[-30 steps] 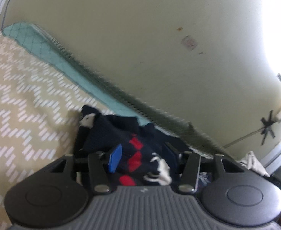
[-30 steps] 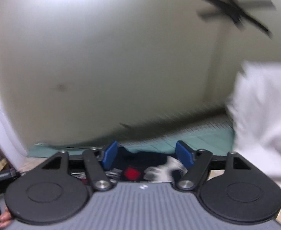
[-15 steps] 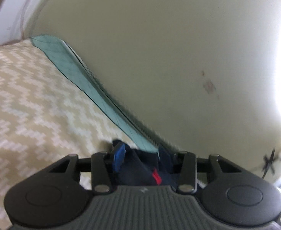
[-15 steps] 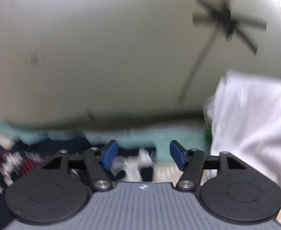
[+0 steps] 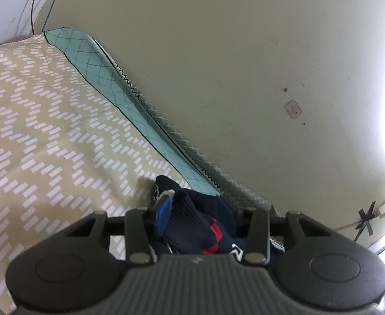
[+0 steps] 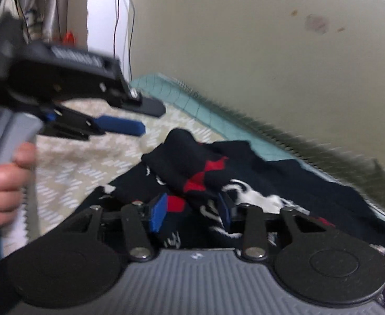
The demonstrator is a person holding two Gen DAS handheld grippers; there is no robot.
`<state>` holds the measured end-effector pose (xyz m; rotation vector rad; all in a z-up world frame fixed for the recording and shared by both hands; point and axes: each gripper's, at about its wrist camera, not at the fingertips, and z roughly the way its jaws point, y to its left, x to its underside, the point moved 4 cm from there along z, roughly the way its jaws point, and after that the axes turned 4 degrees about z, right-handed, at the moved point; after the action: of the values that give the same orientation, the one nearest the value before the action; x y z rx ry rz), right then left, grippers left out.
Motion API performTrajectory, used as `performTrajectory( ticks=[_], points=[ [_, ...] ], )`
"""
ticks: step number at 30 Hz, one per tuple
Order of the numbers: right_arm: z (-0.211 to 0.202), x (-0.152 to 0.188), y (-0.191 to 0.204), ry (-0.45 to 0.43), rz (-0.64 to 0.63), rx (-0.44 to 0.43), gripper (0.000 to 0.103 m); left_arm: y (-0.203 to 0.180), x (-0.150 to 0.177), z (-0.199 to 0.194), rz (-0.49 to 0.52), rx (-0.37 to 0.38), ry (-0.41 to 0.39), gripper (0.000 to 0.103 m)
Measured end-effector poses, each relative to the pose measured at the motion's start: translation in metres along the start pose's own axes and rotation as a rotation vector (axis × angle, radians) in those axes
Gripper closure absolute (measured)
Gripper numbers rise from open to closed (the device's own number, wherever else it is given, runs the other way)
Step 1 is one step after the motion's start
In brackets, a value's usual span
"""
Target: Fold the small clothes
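A navy knitted sweater (image 6: 271, 173) with red diamonds and white figures lies crumpled on the bed by the wall. In the right wrist view my right gripper (image 6: 192, 212) sits low over it. Its jaws are closing, with a fold of the sweater between the blue pads (image 6: 159, 216). My left gripper (image 6: 153, 119) hovers at the upper left, open, with nothing between its fingers. Its tips stop just short of the sweater's raised peak. In the left wrist view the left gripper (image 5: 197, 207) frames the sweater (image 5: 189, 220), whose ribbed cuff shows past the tips.
The beige zigzag bedspread (image 5: 48, 131) stretches to the left. A teal quilted edge (image 5: 129, 110) runs along the pale wall (image 5: 244, 52). A person's hand (image 6: 0, 183) grips the left tool's handle. Cables (image 6: 124, 26) hang in the far corner.
My right gripper swung left, away from the white cloth, and down onto the sweater while its jaws narrowed. The left gripper's jaws narrowed a little and it rolled slightly.
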<state>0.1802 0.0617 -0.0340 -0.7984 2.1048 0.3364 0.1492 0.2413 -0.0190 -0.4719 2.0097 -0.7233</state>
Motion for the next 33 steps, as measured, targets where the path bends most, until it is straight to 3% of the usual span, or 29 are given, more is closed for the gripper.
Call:
performTrajectory(
  ticks=[1, 3, 7, 9, 13, 16, 18, 19, 20, 22, 23, 24, 29, 31, 33],
  points=[
    [-0.001, 0.0, 0.005, 0.008, -0.014, 0.01, 0.077, 0.0, -0.001, -0.001, -0.003, 0.001, 0.0, 0.064],
    [-0.004, -0.001, 0.002, -0.002, 0.025, 0.004, 0.103, 0.001, -0.002, -0.004, -0.013, 0.002, -0.003, 0.064],
    [-0.038, -0.008, 0.005, -0.111, 0.161, -0.141, 0.103, -0.002, -0.003, -0.007, -0.02, 0.023, -0.01, 0.061],
    [-0.033, -0.003, 0.01, -0.087, 0.205, -0.204, 0.103, -0.005, -0.001, -0.004, 0.002, 0.013, -0.005, 0.06],
    [-0.008, 0.011, 0.011, -0.032, 0.216, -0.187, 0.102, -0.003, 0.006, 0.008, 0.011, -0.003, 0.046, 0.062],
    [-0.027, 0.011, -0.008, -0.027, 0.315, -0.221, 0.099, -0.001, 0.008, 0.014, 0.008, -0.006, 0.067, 0.064],
    [-0.052, 0.015, -0.026, -0.085, 0.359, -0.188, 0.099, -0.001, 0.009, 0.015, 0.02, -0.013, 0.068, 0.069],
    [-0.066, 0.02, -0.038, -0.105, 0.388, -0.167, 0.099, -0.001, 0.01, 0.015, 0.023, -0.014, 0.068, 0.075],
    [-0.077, 0.027, -0.05, -0.116, 0.419, -0.151, 0.099, -0.002, 0.01, 0.016, 0.025, -0.007, 0.073, 0.088],
    [-0.097, 0.044, -0.073, -0.111, 0.485, -0.109, 0.087, -0.004, 0.013, 0.02, 0.026, 0.005, 0.087, 0.096],
    [-0.104, 0.053, -0.082, -0.101, 0.513, -0.092, 0.059, -0.007, 0.014, 0.02, 0.031, 0.014, 0.09, 0.097],
    [-0.113, 0.063, -0.089, -0.102, 0.543, -0.061, 0.05, -0.011, 0.015, 0.019, 0.045, 0.027, 0.088, 0.097],
    [-0.153, 0.098, -0.113, -0.175, 0.64, 0.006, 0.05, -0.051, 0.03, 0.016, 0.161, 0.207, 0.107, 0.097],
    [-0.16, 0.107, -0.122, -0.198, 0.679, 0.026, 0.05, -0.079, 0.054, 0.028, 0.244, 0.327, 0.22, 0.096],
    [-0.161, 0.111, -0.129, -0.197, 0.702, 0.037, 0.05, -0.1, 0.078, 0.04, 0.331, 0.341, 0.324, 0.092]
  ],
)
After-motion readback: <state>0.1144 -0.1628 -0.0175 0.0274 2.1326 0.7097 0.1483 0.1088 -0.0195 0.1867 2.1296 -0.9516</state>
